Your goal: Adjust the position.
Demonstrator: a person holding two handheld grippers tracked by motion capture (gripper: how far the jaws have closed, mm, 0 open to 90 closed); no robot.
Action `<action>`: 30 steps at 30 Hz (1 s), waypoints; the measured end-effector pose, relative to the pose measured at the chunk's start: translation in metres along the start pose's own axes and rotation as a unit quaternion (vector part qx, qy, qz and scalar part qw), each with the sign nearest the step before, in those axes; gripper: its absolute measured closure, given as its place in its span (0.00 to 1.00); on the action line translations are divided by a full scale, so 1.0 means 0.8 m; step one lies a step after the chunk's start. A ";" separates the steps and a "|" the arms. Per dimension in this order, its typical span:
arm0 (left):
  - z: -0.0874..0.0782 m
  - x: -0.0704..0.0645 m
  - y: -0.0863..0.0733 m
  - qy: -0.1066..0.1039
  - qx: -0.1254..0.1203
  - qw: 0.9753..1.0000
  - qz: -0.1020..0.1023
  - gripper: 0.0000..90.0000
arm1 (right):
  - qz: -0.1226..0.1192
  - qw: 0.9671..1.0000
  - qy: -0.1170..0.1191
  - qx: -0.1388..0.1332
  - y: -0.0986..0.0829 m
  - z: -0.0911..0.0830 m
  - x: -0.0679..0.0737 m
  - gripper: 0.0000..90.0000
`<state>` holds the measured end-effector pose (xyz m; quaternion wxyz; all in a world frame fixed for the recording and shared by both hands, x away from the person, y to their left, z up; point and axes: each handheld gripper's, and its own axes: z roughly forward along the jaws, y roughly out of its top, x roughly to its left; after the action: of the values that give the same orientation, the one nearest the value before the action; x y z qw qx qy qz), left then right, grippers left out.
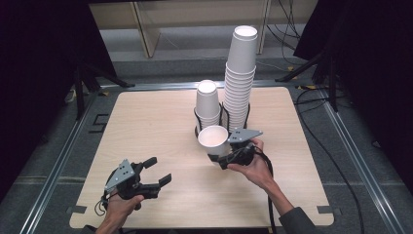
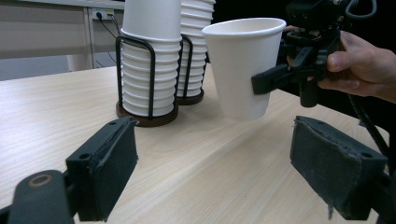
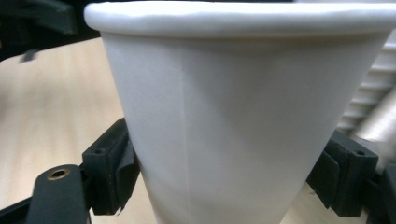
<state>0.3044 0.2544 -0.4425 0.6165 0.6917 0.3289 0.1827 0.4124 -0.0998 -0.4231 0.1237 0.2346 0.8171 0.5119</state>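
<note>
A single white paper cup hangs upright just above the wooden table, and my right gripper is shut on its lower wall. The cup sits between both black jaws in the right gripper view. From the left gripper view the cup and the right gripper holding it are straight ahead. My left gripper rests low over the table's near left part, open with nothing between its fingers. Two stacks of white cups stand in wire holders behind: a short stack and a tall stack.
The wire holders rest on round dark bases at the table's far middle. Black stands and cables line the floor to the right and left of the table. A pale shelf unit stands beyond the far edge.
</note>
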 end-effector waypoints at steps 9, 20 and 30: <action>0.000 0.001 0.001 0.008 -0.003 1.000 0.001 0.16 | 0.044 0.996 -0.065 -0.032 -0.030 -0.031 -0.040 0.22; 0.000 0.002 0.000 0.015 -0.005 1.000 0.003 0.16 | 0.078 0.986 -0.140 -0.045 -0.057 -0.066 -0.078 0.22; -0.001 0.004 0.000 0.018 -0.007 1.000 -0.001 0.16 | 0.099 0.976 -0.188 -0.055 -0.078 -0.085 -0.108 0.22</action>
<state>0.3063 0.2569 -0.4426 0.6153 0.6836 0.3397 0.1965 0.4405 -0.2198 -0.4516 0.2361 0.3992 0.7223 0.5130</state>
